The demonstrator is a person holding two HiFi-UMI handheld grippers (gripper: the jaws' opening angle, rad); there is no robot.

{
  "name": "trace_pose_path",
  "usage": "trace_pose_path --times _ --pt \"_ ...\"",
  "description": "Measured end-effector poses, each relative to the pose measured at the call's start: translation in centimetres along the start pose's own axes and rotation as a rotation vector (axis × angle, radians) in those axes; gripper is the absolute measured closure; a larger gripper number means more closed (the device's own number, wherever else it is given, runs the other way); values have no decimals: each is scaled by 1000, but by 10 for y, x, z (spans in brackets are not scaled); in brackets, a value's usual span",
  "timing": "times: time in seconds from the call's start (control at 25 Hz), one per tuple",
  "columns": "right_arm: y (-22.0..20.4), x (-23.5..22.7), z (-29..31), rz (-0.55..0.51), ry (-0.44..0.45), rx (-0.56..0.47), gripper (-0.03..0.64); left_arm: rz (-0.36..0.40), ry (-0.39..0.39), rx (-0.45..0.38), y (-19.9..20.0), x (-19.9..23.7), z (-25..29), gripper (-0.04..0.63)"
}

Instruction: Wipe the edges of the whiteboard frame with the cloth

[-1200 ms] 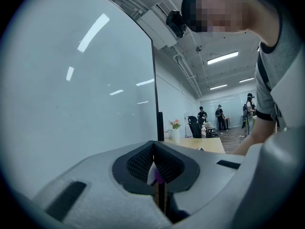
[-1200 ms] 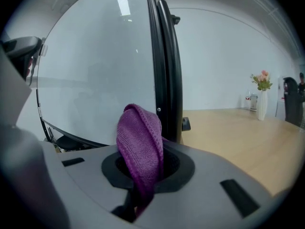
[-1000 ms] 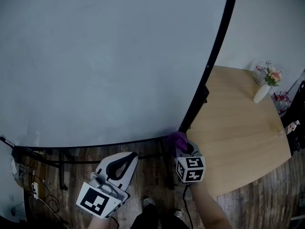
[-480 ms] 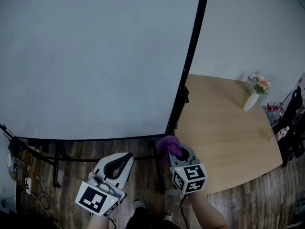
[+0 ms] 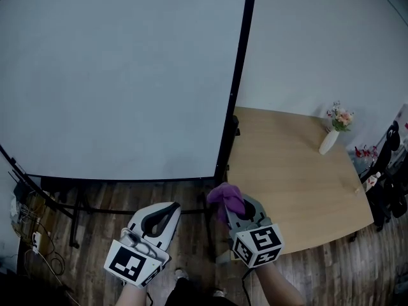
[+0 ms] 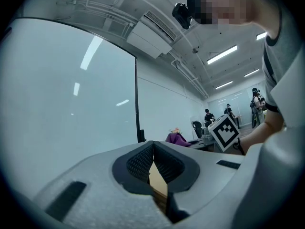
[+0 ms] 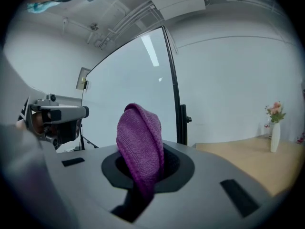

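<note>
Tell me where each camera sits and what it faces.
Head view: on the head, looking down at the whiteboard and table; left gripper, right gripper and forearms show.
Left gripper view: along its shut jaws toward the frame; the person's torso shows.
Right gripper view: over the clamped cloth toward the frame; left gripper shows.
Shared: frame, cloth.

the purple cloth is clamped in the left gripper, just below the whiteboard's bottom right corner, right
No, the right gripper clamps the purple cloth, as the right gripper view shows; the left gripper is shut and empty. The rest holds.
</note>
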State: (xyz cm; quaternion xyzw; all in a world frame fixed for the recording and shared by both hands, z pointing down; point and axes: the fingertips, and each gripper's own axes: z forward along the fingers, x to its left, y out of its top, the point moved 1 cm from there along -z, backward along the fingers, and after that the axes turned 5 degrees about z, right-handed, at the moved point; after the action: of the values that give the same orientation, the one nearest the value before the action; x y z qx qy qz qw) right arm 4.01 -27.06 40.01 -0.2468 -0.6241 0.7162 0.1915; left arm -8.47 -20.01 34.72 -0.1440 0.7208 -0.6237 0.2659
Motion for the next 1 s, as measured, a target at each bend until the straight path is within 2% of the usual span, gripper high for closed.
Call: trace_pose_path --times 0.6,1.0 --pt "39 24 -77 -50 102 -97 574 30 48 -13 30 -56 -19 578" --pt "44 29 -112 -66 152 -119 572 27 69 -16 36 -87 -24 578"
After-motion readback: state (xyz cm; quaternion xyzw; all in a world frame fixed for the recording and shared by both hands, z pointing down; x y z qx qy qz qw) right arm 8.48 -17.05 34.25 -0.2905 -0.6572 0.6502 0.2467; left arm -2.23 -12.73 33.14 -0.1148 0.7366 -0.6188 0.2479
